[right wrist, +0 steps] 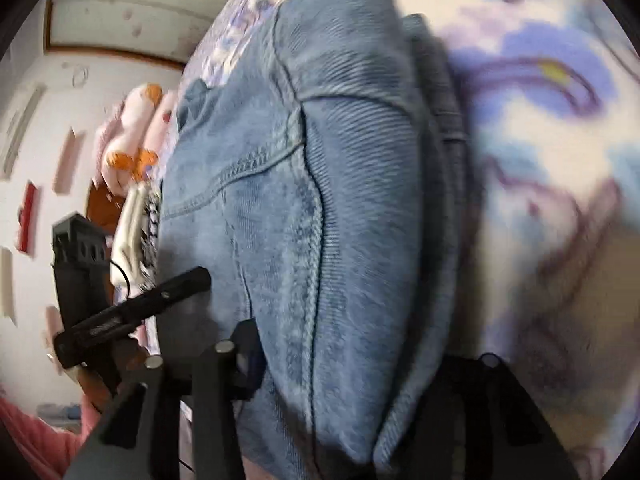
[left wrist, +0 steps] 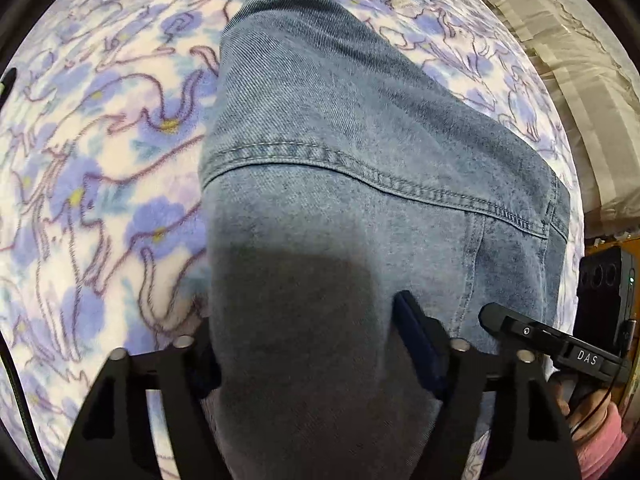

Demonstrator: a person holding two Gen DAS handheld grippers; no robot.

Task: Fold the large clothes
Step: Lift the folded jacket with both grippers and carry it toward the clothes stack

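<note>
Jeans (left wrist: 344,152) lie on the bed, over the floral blanket (left wrist: 92,168), with the denim running away from me toward its far edge and a stitched seam crossing the cloth. My left gripper (left wrist: 308,344) has its jaws set around a thick fold of the denim, one finger on each side, gripping it. My right gripper (right wrist: 352,356) likewise has the jeans (right wrist: 320,184) bunched between its jaws and pressed against both fingers, the blanket (right wrist: 540,128) showing to the right of the cloth. From the left wrist view I see the tip of the other gripper (left wrist: 552,340) just beside the denim, near the bed's right edge. A plush toy (right wrist: 132,128) lies beyond the jeans.
</note>
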